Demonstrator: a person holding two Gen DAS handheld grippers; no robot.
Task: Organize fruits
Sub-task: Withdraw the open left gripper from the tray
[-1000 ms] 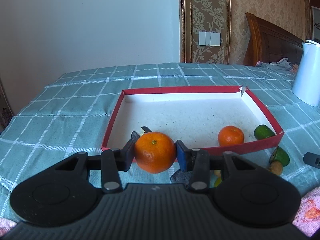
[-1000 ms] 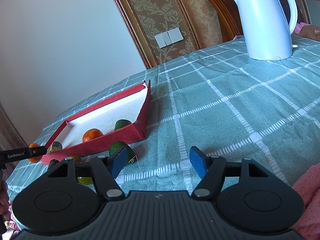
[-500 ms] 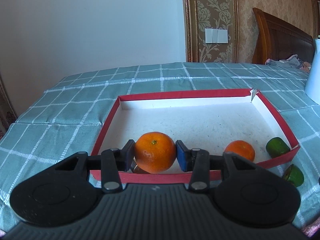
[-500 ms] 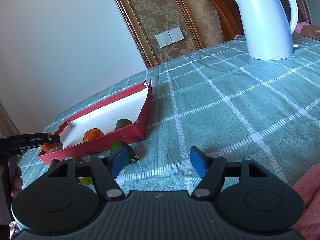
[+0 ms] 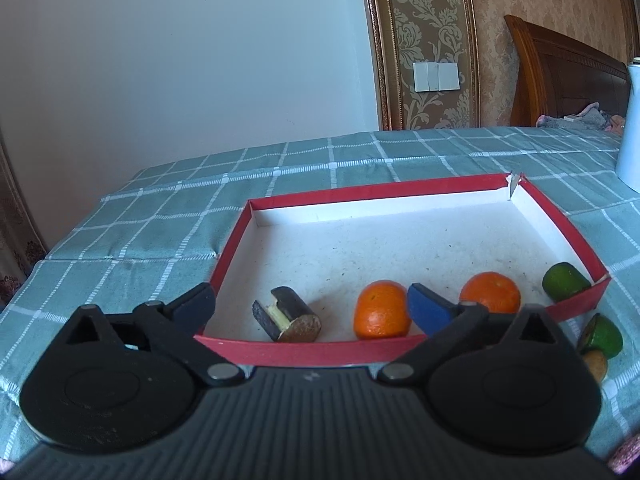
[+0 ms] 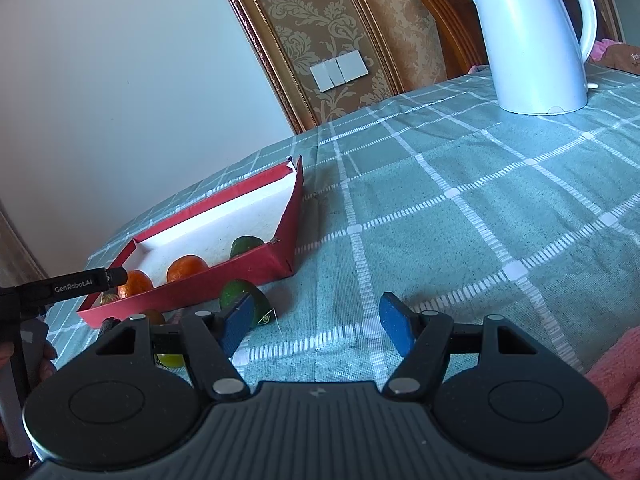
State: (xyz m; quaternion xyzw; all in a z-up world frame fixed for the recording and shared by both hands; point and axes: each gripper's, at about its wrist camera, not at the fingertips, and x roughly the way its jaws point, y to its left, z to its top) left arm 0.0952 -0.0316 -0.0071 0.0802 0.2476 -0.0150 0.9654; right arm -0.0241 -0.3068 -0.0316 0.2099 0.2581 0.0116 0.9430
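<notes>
A red box with a white floor [image 5: 400, 192] lies on the checked tablecloth. Inside it are an orange [image 5: 382, 314] near the front wall, a second orange [image 5: 490, 292], a green fruit [image 5: 564, 282] in the right corner and a dark cut piece [image 5: 286, 314]. My left gripper [image 5: 310, 306] is open over the box's front wall, its right finger beside the first orange. A green fruit [image 5: 604, 336] and a brownish one [image 5: 596, 364] lie outside the box. My right gripper [image 6: 316, 326] is open and empty above the cloth, next to a green fruit [image 6: 240, 296].
A white electric kettle [image 6: 536, 36] stands at the back right of the table. A wooden headboard [image 5: 560, 76] and wall switches [image 5: 436, 76] are behind. A pink cloth [image 6: 616, 376] lies at the right front. A yellowish fruit [image 6: 170, 360] sits under my right gripper's left finger.
My left gripper has opened and let go of the orange, which now rests on the box floor near the front wall. The right gripper has stayed in place.
</notes>
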